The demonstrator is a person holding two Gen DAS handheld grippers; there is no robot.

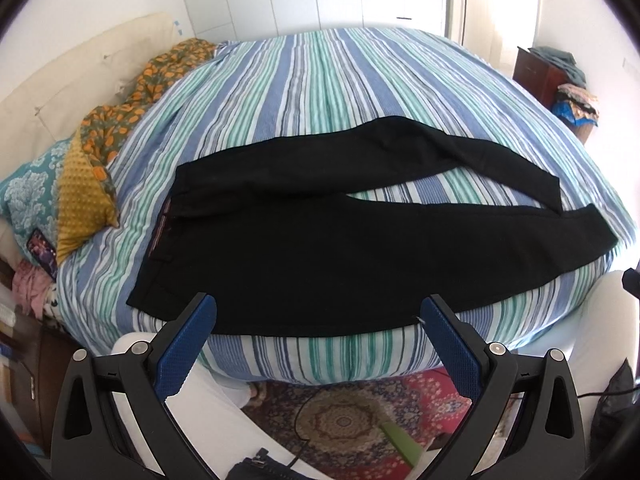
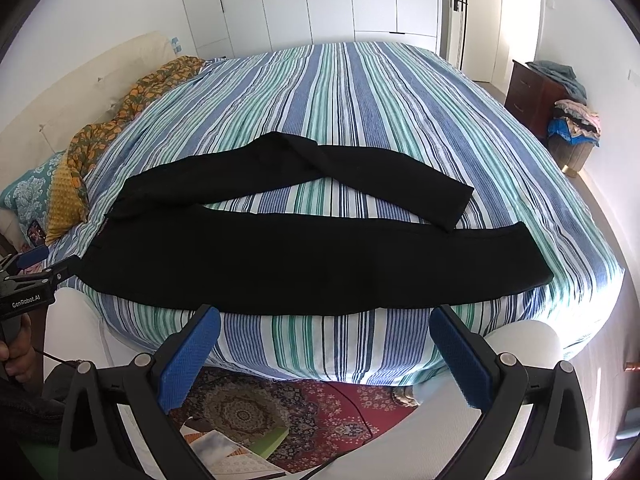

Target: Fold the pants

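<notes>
Pants [image 1: 340, 248], one black pair flat on striped bed [image 1: 320, 88], two claws [image 1: 318, 314] [image 2: 325, 322] wide open, empty

My left gripper [image 1: 316, 312] has its jaws spread wide, the blue pads [image 1: 186, 346] angled outward to either side, and nothing sits between them. My right gripper [image 2: 324, 324] is the same: jaws wide apart, blue pads [image 2: 190, 360] facing each other across a gap, holding nothing. Both grippers are level and point forward. From the right wrist view I can see the left gripper at the far left edge, side on, with my hand [image 2: 16, 354] wrapped around its handle from below.
</notes>
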